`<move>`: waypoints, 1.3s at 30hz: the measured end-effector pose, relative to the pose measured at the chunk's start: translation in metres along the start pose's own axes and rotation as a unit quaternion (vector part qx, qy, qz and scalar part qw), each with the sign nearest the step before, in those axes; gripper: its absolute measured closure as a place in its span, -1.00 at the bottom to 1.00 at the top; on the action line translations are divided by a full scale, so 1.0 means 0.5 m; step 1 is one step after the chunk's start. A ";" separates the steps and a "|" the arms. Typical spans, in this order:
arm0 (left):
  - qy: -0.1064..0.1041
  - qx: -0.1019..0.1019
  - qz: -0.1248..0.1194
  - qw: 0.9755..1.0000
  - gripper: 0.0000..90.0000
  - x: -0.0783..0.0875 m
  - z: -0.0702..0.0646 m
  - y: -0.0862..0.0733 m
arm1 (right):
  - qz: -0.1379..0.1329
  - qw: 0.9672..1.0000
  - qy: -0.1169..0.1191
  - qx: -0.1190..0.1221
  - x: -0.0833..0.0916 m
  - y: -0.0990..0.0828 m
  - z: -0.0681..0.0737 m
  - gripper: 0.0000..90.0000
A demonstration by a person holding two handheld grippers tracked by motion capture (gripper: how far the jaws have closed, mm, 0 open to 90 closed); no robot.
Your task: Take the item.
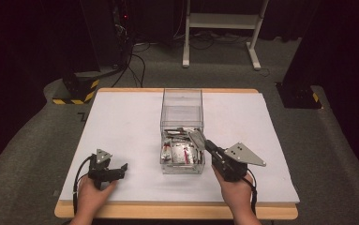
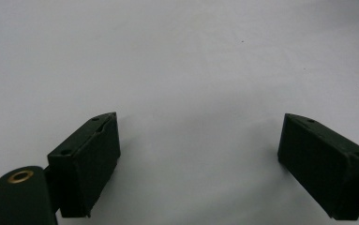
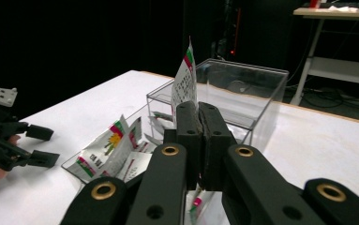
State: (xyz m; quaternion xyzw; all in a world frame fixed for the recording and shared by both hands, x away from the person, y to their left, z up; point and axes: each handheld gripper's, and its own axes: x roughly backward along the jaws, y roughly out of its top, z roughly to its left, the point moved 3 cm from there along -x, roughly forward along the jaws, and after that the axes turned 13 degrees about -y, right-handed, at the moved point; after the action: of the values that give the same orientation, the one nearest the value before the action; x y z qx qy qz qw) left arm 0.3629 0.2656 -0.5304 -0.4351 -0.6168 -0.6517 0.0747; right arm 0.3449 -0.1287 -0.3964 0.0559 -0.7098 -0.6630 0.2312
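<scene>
A clear plastic box [image 1: 182, 115] stands mid-table with a pulled-out drawer [image 1: 182, 168] holding several printed foil sachets [image 1: 179, 152]. My right gripper [image 1: 204, 143] hovers over the drawer's right edge, shut on one sachet [image 1: 196, 138]. In the right gripper view that sachet [image 3: 184, 83] sticks up edge-on from between the closed jaws, with the box [image 3: 243, 89] behind it and loose sachets [image 3: 114, 147] lying below. My left gripper [image 1: 122, 169] rests on the white table at the front left, open, with bare table between its fingers [image 2: 90, 164].
The white tabletop [image 1: 121, 122] has a wooden front edge [image 1: 177, 211]. Beyond the table on grey carpet stand a white frame's legs [image 1: 221, 28], dark equipment with cables [image 1: 121, 42], and black bases with yellow-black hazard tape [image 1: 76, 89].
</scene>
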 end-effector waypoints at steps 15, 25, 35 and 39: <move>0.000 0.000 0.000 1.000 -0.70 0.000 0.000 0.000 | -0.010 0.999 -0.044 -0.015 0.012 0.003 -0.062 0.98; -0.001 -0.001 0.002 1.000 -0.70 0.000 0.000 0.000 | -0.002 0.997 -0.082 -0.016 0.002 -0.010 -0.100 0.98; 0.000 -0.002 0.002 1.000 -0.70 0.001 0.001 0.000 | 0.016 0.994 -0.104 -0.013 -0.028 -0.023 -0.129 0.98; 0.000 -0.002 0.003 1.000 -0.70 0.001 0.001 0.000 | 0.024 0.994 -0.108 -0.010 -0.044 -0.026 -0.135 0.98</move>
State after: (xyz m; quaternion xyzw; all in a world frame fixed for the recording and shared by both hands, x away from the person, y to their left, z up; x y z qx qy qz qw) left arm 0.3629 0.2661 -0.5302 -0.4374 -0.6141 -0.6526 0.0755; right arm 0.3887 -0.1835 -0.4138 -0.0353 -0.7250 -0.6665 0.1698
